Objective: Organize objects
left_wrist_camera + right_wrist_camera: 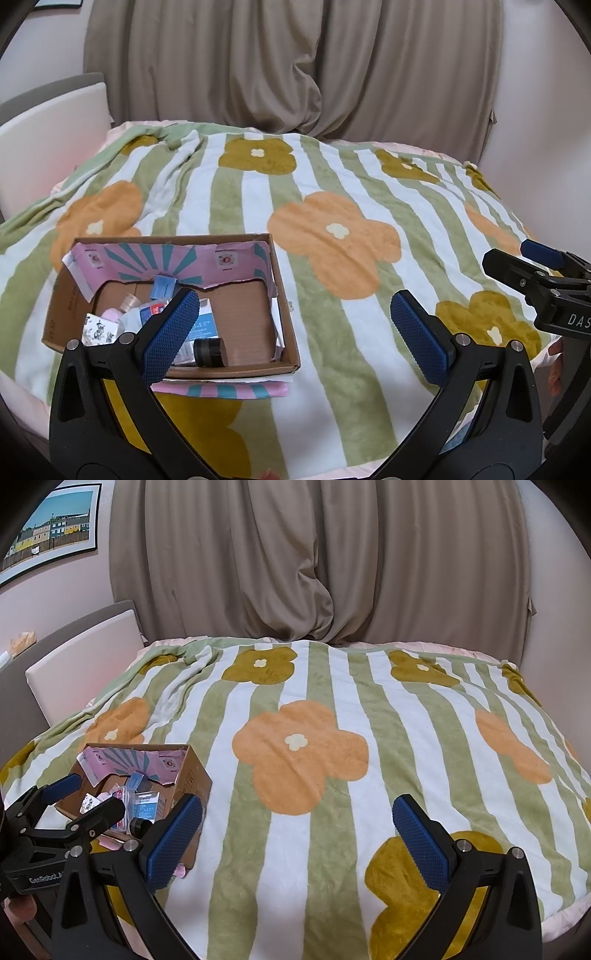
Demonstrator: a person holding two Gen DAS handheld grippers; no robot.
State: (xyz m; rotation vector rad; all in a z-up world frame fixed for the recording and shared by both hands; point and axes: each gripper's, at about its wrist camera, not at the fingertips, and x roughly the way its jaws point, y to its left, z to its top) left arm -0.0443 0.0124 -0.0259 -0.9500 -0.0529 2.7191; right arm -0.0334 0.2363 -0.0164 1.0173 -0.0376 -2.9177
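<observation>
Small items gathered in the cardboard box point(284, 314); blanket point(332, 295) otherwise bare; left tool point(295, 332) and right tool point(297, 834) spread apart, empty.

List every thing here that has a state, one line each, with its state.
left gripper: open, holding nothing
right gripper: open, holding nothing
cardboard box: open-topped, resting on the blanket, paper lining torn
small items: piled inside the box at its left side
black cylinder: lying on its side in the box
blanket: spread over the bed, wrinkled at far left
curtain: drawn closed
</observation>
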